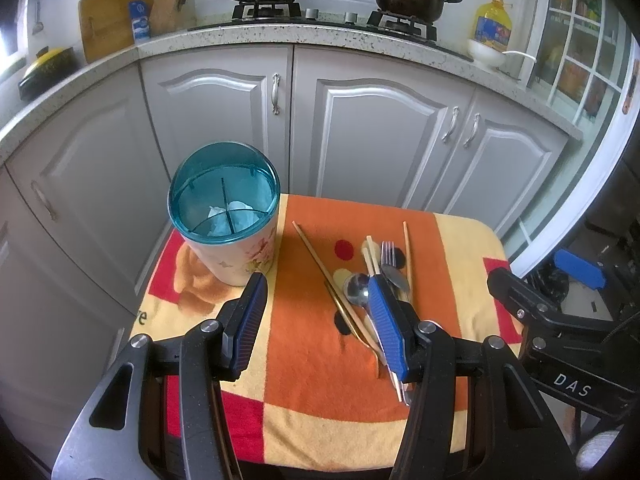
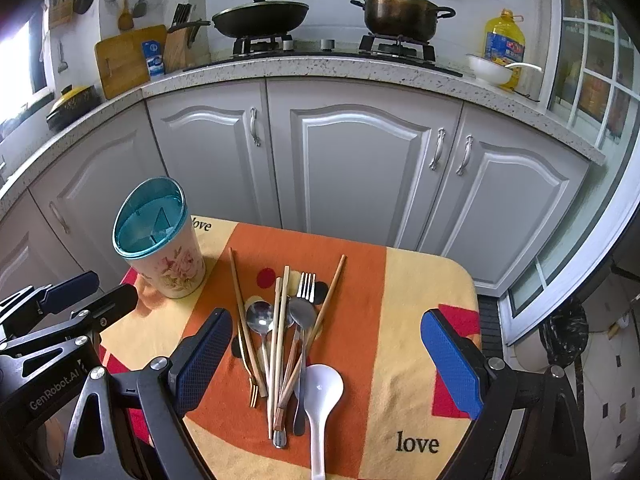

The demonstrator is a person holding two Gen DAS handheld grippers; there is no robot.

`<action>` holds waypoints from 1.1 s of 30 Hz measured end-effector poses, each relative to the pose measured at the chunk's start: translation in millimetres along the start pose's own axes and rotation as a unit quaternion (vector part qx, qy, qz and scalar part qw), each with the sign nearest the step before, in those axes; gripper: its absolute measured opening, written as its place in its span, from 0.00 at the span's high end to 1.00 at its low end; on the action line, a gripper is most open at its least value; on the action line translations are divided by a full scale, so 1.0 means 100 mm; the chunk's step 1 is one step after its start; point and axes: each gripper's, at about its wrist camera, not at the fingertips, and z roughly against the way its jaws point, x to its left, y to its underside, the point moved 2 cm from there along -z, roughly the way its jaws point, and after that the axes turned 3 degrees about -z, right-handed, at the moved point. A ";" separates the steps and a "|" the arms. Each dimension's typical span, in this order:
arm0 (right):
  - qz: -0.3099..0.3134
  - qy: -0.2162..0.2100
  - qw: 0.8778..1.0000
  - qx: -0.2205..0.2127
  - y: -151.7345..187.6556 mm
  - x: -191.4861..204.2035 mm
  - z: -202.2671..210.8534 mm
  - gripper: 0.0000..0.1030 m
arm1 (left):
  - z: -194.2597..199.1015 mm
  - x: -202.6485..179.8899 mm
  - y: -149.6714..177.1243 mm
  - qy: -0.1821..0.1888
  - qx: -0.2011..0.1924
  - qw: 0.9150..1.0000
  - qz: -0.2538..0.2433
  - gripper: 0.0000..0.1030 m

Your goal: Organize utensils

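A pile of utensils lies loose on the orange and yellow towel [image 2: 412, 280] covering the bench: a fork [image 2: 306, 286], two metal spoons [image 2: 260, 316], several chopsticks [image 2: 240, 300] and a white ladle [image 2: 322, 390] nearest the camera. The teal-rimmed holder [image 2: 160, 240] stands upright at the towel's far left corner (its inside is split into compartments). Both the left tongs [image 1: 320, 320] and the right tongs [image 2: 328, 364] gape wide, gripping nothing, above the near edge of the towel.

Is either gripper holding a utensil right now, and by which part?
Nothing held. Left gripper and right gripper are both open above the pile of utensils.
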 end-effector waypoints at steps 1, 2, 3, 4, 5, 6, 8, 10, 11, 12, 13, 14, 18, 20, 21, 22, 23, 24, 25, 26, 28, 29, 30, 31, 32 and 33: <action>0.000 0.000 1.000 0.002 0.00 0.00 -0.01 0.08 | -0.01 0.01 0.00 0.001 0.001 1.000 0.002 0.49; -0.001 0.000 1.000 0.003 0.01 -0.01 -0.02 0.08 | -0.02 0.02 0.01 0.001 0.003 1.000 0.003 0.49; -0.001 0.000 1.000 0.004 0.01 -0.01 -0.04 0.08 | -0.03 0.03 0.01 0.001 0.004 1.000 0.004 0.49; -0.001 0.001 1.000 0.005 0.01 -0.01 -0.05 0.08 | -0.05 0.05 0.02 0.002 0.006 1.000 0.006 0.49; -0.002 0.001 1.000 0.007 0.02 -0.01 -0.06 0.08 | -0.06 0.07 0.02 0.004 0.008 1.000 0.009 0.49; -0.003 0.000 1.000 0.010 0.02 -0.03 -0.07 0.08 | -0.07 0.09 0.02 0.005 0.010 1.000 0.013 0.49; -0.005 -0.002 1.000 0.014 0.03 -0.05 -0.10 0.08 | -0.09 0.15 0.03 0.006 0.012 1.000 0.021 0.49; -0.006 -0.003 1.000 0.019 0.05 -0.08 -0.13 0.08 | -0.11 0.20 0.04 0.003 0.014 1.000 0.028 0.49; -0.006 -0.004 1.000 0.020 0.06 -0.09 -0.15 0.08 | -0.12 0.23 0.05 0.002 0.016 0.999 0.030 0.50; -0.006 -0.004 1.000 0.023 0.07 -0.11 -0.17 0.08 | -0.14 0.26 0.05 0.002 0.019 0.999 0.034 0.49; -0.006 -0.005 1.000 0.026 0.08 -0.12 -0.19 0.08 | -0.15 0.27 0.05 0.002 0.022 0.999 0.037 0.49; -0.007 -0.007 1.000 0.028 0.09 -0.13 -0.21 0.08 | -0.17 0.29 0.06 0.003 0.024 0.999 0.040 0.50; -0.006 -0.020 0.999 0.038 0.14 -0.20 -0.31 0.08 | -0.24 0.29 0.10 0.008 0.035 0.999 0.040 0.49; -0.007 -0.024 0.999 0.048 0.19 -0.26 -0.41 0.08 | -0.29 0.28 0.11 0.013 0.044 0.998 0.040 0.49; -0.009 -0.025 0.998 0.053 0.21 -0.29 -0.44 0.08 | -0.32 0.27 0.12 0.016 0.049 0.998 0.040 0.49; -0.016 -0.028 0.998 0.060 0.24 -0.34 -0.50 0.08 | -0.35 0.26 0.14 0.019 0.053 0.998 0.041 0.49; -0.023 -0.034 0.997 0.065 0.27 -0.37 -0.53 0.08 | -0.38 0.25 0.15 0.022 0.056 0.997 0.041 0.50; -0.031 -0.046 0.996 0.069 0.31 -0.41 -0.57 0.09 | -0.42 0.23 0.16 0.025 0.060 0.997 0.041 0.50; -0.040 -0.059 0.995 0.074 0.34 -0.44 -0.62 0.16 | -0.45 0.21 0.16 0.026 0.063 0.997 0.040 0.50; -0.044 -0.067 0.994 0.078 0.36 -0.46 -0.65 0.24 | -0.48 0.19 0.16 0.026 0.067 0.997 0.036 0.50; -0.044 -0.084 0.991 0.093 0.39 -0.45 -0.75 0.28 | -0.55 0.14 0.17 0.030 0.073 0.996 0.030 0.50; -0.041 -0.095 0.990 0.096 0.39 -0.43 -0.81 0.34 | -0.58 0.12 0.18 0.032 0.074 0.996 0.026 0.50; -0.038 -0.103 0.989 0.096 0.39 -0.42 -0.85 0.39 | -0.61 0.10 0.18 0.033 0.076 0.996 0.023 0.50; -0.035 -0.111 0.988 0.101 0.39 -0.39 -0.91 0.47 | -0.65 0.07 0.19 0.034 0.080 0.996 0.017 0.50; -0.031 -0.118 0.987 0.109 0.39 -0.36 -0.97 0.50 | -0.68 0.06 0.19 0.034 0.084 0.996 0.013 0.50; -0.026 -0.130 0.984 0.116 0.39 -0.31 -1.04 0.50 | -0.70 0.05 0.19 0.034 0.087 0.996 0.010 0.51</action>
